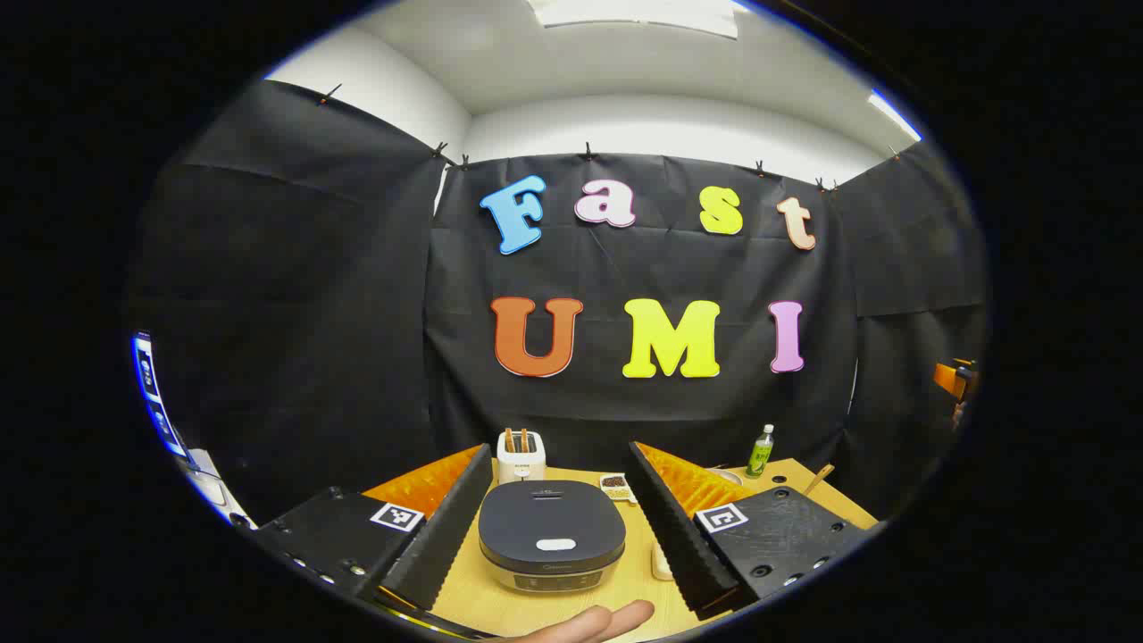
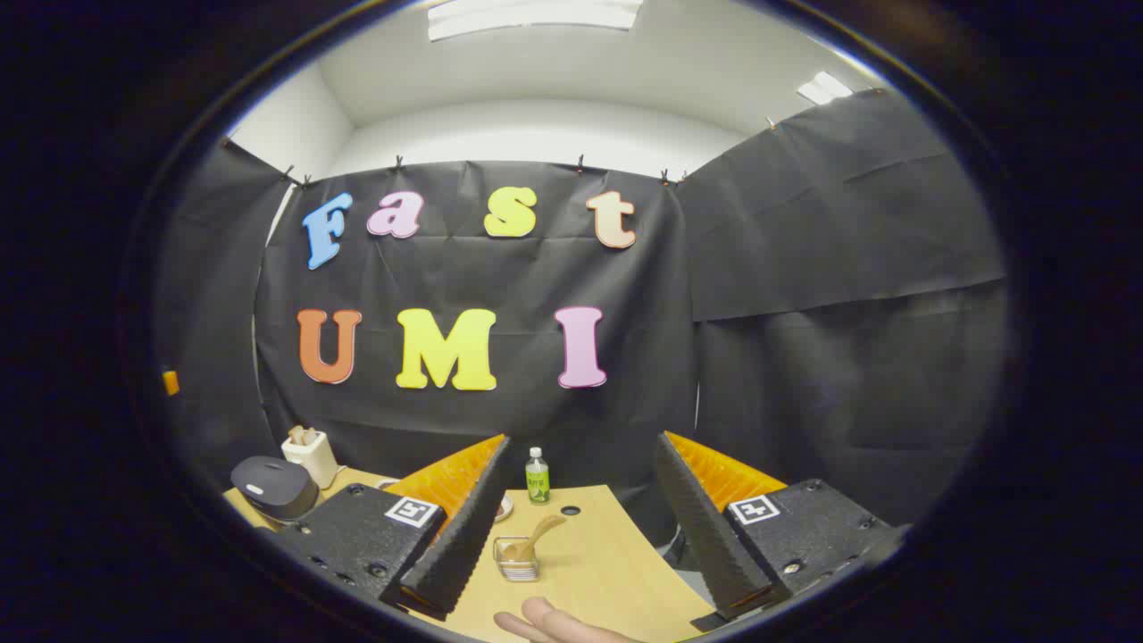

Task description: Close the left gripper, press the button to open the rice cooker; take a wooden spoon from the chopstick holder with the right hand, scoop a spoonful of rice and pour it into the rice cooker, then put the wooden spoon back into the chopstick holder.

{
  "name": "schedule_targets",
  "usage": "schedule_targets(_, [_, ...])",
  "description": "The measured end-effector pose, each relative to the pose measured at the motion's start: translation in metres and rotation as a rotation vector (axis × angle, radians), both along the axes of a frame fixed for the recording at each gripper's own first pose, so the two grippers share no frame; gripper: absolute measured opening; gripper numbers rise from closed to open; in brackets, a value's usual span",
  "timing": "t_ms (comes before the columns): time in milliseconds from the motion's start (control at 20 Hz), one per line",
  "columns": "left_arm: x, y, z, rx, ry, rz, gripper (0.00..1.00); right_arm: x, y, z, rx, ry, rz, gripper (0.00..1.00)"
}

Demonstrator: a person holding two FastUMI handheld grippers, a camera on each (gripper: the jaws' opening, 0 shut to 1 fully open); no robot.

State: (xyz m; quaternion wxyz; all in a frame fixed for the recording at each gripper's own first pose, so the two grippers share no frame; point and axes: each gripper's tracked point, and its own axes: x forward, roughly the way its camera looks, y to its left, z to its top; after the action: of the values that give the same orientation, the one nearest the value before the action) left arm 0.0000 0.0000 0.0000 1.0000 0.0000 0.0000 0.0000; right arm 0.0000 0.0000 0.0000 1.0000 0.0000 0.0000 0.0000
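Here, left gripper view: left tongs (image 1: 561, 527) spread wide apart, gripping nothing. Between the two fingers sits the rice cooker (image 1: 551, 536) on the bench (image 1: 500, 603) — dark lid shut, a pale oval button (image 1: 555, 544) near its front edge. Just behind the cooker stands the white chopstick holder (image 1: 521, 456), upright, with wooden handles poking out of its top; which of them is the spoon I cannot tell. To the right of the holder, a small dish (image 1: 615, 485) with dark contents. Farther right, at the back of the bench, a green bottle (image 1: 760, 451). A fingertip (image 1: 589, 623) of the holding hand shows at the bottom edge.

Right gripper view: right tongs (image 2: 580, 527) also wide apart, empty. Between the fingers, a small clear container (image 2: 516, 558) on the bench, holding pale grains with a wooden scoop (image 2: 538, 534) leaning out of it, handle tilted up and to the right. The bottle stands upright behind it, near the bench's far edge, with a small dark hole (image 2: 571, 511) in the benchtop just beside it. Off to the far left — cooker and holder, side by side, well apart from these tongs. Fingers of a hand (image 2: 545, 622) at the bottom edge.
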Motion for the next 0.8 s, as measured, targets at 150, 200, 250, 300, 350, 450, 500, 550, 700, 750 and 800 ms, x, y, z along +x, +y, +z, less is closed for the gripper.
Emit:
schedule_targets(150, [0.000,0.000,-0.002,0.019,0.001,0.006,0.95,0.003,0.001,-0.008,0.007,0.016,0.000,1.00])
schedule_targets(200, [0.002,0.002,-0.007,0.025,0.017,0.014,0.95,0.004,0.001,-0.009,0.012,0.021,0.004,0.94])
schedule_targets(250, [0.003,0.002,-0.012,0.037,0.030,0.019,0.95,0.005,0.000,-0.010,0.011,0.020,0.007,0.94])
schedule_targets(300, [0.002,-0.001,-0.014,0.055,0.036,0.022,0.95,0.007,-0.002,-0.010,0.005,0.021,0.005,0.94])
schedule_targets(350, [0.003,-0.001,-0.015,0.075,0.040,0.027,0.95,0.008,-0.006,-0.010,-0.002,0.021,-0.004,0.94])
schedule_targets(450, [0.005,-0.003,-0.022,0.096,0.048,0.035,0.95,0.011,-0.009,-0.010,-0.005,0.020,-0.009,0.94])
schedule_targets(500, [0.007,-0.005,-0.023,0.095,0.051,0.033,0.95,0.010,-0.009,-0.012,-0.002,0.022,-0.009,0.94])
schedule_targets(550, [0.007,-0.008,-0.024,0.085,0.056,0.029,0.95,0.011,-0.010,-0.012,0.003,0.027,-0.010,0.94])
schedule_targets(700, [0.012,-0.013,-0.030,0.030,0.075,0.021,0.95,0.013,-0.013,-0.019,0.001,0.029,-0.011,1.00])
schedule_targets(750, [0.012,-0.013,-0.033,0.015,0.085,0.020,0.95,0.013,-0.015,-0.021,0.000,0.027,-0.011,1.00])
schedule_targets(800, [0.013,-0.014,-0.033,0.015,0.084,0.013,0.95,0.013,-0.015,-0.022,0.000,0.028,-0.008,1.00])
